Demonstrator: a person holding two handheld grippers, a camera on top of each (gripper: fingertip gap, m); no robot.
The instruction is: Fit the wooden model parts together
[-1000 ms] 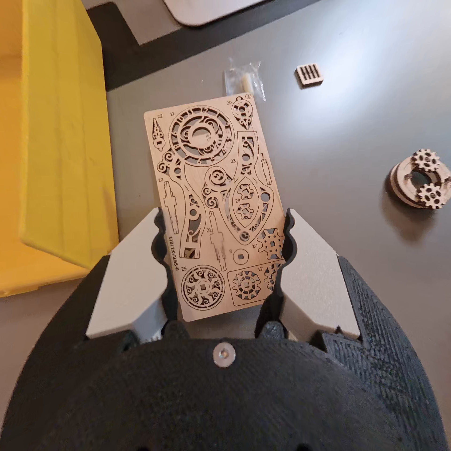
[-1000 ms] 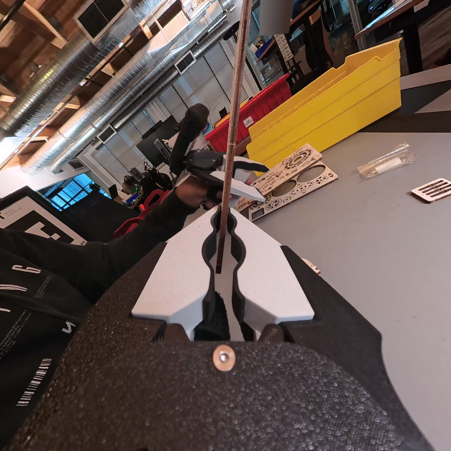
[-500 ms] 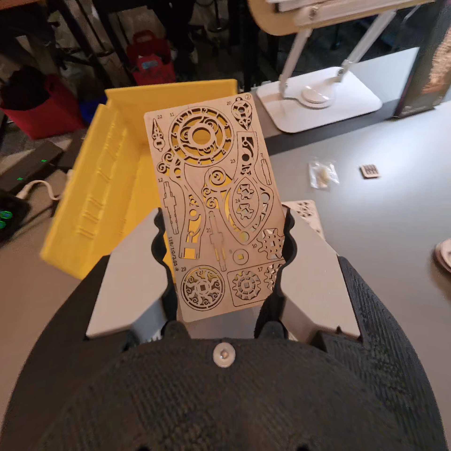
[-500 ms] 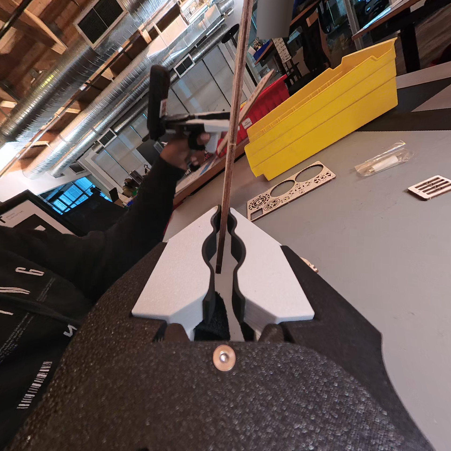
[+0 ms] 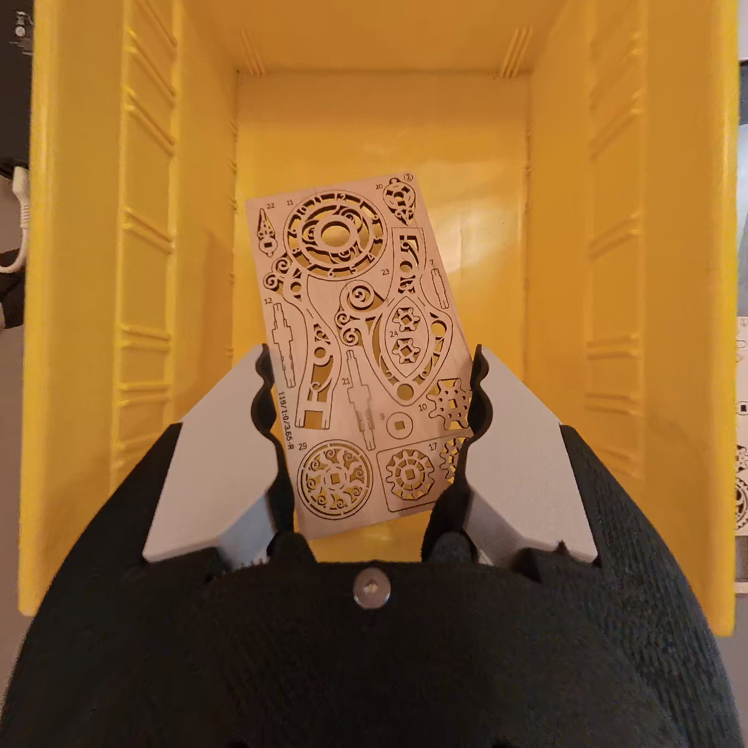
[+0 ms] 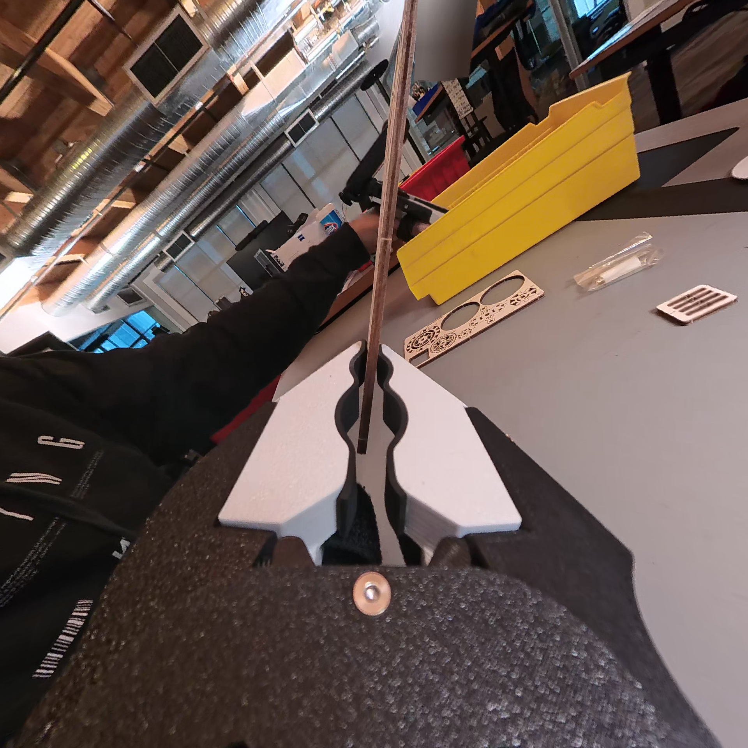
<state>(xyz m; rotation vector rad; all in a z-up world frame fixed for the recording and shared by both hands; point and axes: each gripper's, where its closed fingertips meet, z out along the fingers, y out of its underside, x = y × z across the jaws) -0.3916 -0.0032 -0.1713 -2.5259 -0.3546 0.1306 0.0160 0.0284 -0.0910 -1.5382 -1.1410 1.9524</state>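
Grey table (image 6: 607, 404) | yellow bin (image 5: 404, 121) seemingly empty | left gripper (image 5: 370, 380) fingers pinch fretwork sheet (image 5: 356, 324) | right gripper (image 6: 370, 372) fingers clamp edge-on sheet (image 6: 388, 202)

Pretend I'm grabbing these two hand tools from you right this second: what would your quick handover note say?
Left gripper: shut across the edges of a wooden parts sheet, held over the open yellow bin. Its pieces look uncut.

Right gripper: shut on a thin wooden board seen edge-on, pointing up and away; I cannot tell what is on it.

On the grey table: another sheet with two round holes, a small slotted wooden piece, a clear bag with a small part.

Done: nothing visibly joined here. Left: probably drop or park the sheet, then fit the parts.
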